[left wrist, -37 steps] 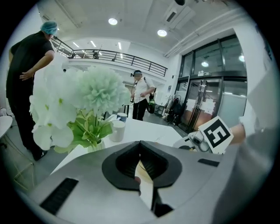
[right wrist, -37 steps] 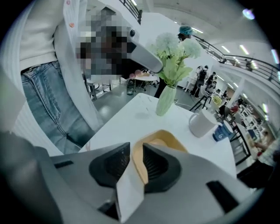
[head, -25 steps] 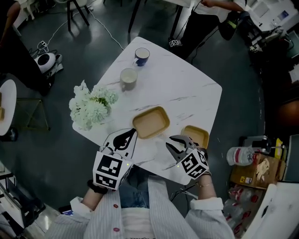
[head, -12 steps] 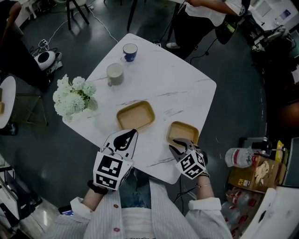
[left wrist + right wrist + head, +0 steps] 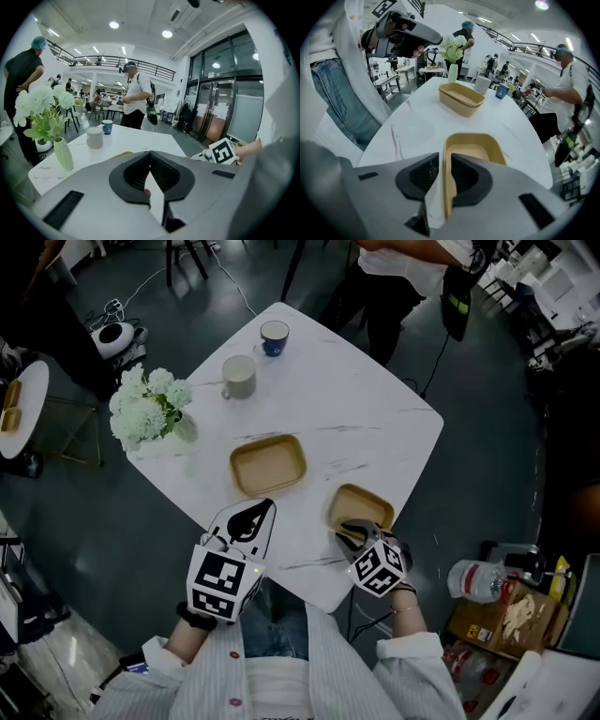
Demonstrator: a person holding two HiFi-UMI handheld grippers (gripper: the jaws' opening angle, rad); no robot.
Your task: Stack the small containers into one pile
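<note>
Two tan containers sit on the white marble table point(image 5: 366, 409): a larger one point(image 5: 268, 465) point(image 5: 461, 98) mid-table and a smaller one point(image 5: 361, 508) point(image 5: 476, 150) near the front right edge. My right gripper point(image 5: 349, 531) point(image 5: 444, 173) is shut on the near rim of the smaller container, with one jaw inside the wall and one outside. Over the table's front edge, just short of the larger container, my left gripper point(image 5: 258, 512) point(image 5: 150, 176) is held shut with nothing in it. The right gripper's marker cube point(image 5: 220, 151) appears in the left gripper view.
A vase of white flowers point(image 5: 145, 404) point(image 5: 63, 154) stands at the table's left corner. A white mug point(image 5: 239, 377) point(image 5: 94, 138) and a blue cup point(image 5: 274, 337) point(image 5: 107, 126) stand at the far corner. People stand beyond the table, and bottles and boxes clutter the floor at right.
My right gripper has moved from beside the smaller container onto its near rim and now grips it. The left gripper has kept its place. The head view has shifted.
</note>
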